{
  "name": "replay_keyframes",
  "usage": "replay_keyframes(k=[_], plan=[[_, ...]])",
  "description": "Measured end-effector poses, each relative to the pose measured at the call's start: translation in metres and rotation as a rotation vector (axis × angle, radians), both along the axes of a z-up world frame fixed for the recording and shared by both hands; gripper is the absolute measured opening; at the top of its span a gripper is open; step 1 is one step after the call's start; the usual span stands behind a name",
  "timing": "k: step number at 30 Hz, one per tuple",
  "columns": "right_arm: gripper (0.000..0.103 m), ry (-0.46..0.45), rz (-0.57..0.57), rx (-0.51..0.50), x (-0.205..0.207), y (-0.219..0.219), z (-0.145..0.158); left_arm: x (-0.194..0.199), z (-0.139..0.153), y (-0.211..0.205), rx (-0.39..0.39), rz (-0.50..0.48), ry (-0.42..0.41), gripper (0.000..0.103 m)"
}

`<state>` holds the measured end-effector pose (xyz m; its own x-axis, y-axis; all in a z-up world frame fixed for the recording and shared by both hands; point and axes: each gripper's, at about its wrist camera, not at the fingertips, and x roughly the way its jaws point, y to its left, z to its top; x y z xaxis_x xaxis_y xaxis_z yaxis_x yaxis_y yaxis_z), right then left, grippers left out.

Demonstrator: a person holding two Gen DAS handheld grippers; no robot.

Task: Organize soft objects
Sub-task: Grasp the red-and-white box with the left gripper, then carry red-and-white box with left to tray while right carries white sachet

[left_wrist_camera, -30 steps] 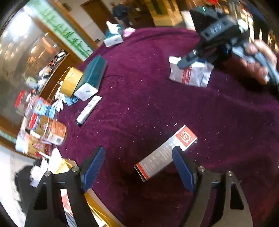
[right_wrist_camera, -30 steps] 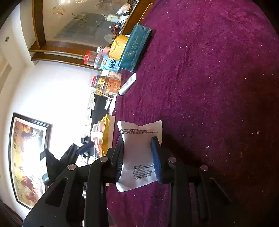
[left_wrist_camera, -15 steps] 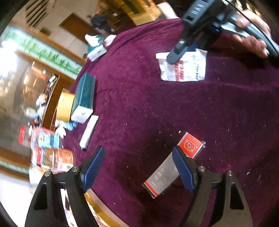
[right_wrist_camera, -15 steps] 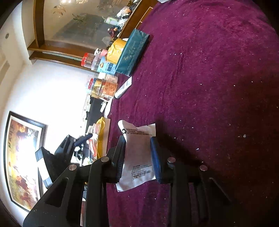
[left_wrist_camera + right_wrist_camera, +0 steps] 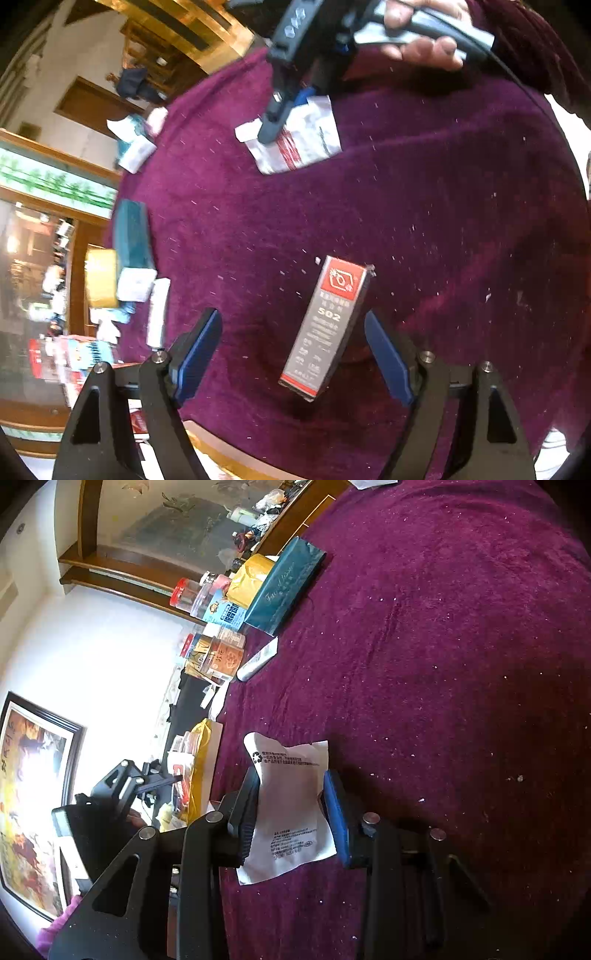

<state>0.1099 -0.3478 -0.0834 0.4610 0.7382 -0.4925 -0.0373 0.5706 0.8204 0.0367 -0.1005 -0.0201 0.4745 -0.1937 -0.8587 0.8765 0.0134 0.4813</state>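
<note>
Right gripper (image 5: 291, 812): white pouch (image 5: 288, 805) sits between my jaws on the purple table (image 5: 443, 664). Jaws have just been opening; the right pad looks a hair off the pouch edge, the left one touching or nearly so. I read this as letting go, the pouch lying flat on the cloth. From the left wrist view the same pouch (image 5: 299, 140) shows near the far side of the table, my right jaws over it.

Left gripper (image 5: 293, 354): jaws wide, holding nothing. The grey box (image 5: 327, 328) with the red end lies on the cloth between the pads, nearer the right pad, touching neither. Its long side runs roughly along my pointing line.

Step in hand, as I judge it: 1 item being set down, the next lined up for pickup.

Next move calls for: right jaws to open clear and lift back without dragging the pouch; left jaws to come down around the box, centre it, then close across its narrow width

Clutter of jars and cartons (image 5: 221, 627) along the table edge, well apart from both
</note>
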Motion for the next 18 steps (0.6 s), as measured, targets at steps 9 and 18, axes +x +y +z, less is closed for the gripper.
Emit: replay_keyframes(k=[9,18], plan=[[0.034,-0.01,0.013,-0.02,-0.001,0.002,0.001,0.05,-0.027,-0.013,-0.001,0.127,0.165,0.091],[0.035,-0.055,0.02,-0.083,-0.004,0.015,0.009,0.042,-0.023,0.005,-0.201,0.419,0.338,0.03]])
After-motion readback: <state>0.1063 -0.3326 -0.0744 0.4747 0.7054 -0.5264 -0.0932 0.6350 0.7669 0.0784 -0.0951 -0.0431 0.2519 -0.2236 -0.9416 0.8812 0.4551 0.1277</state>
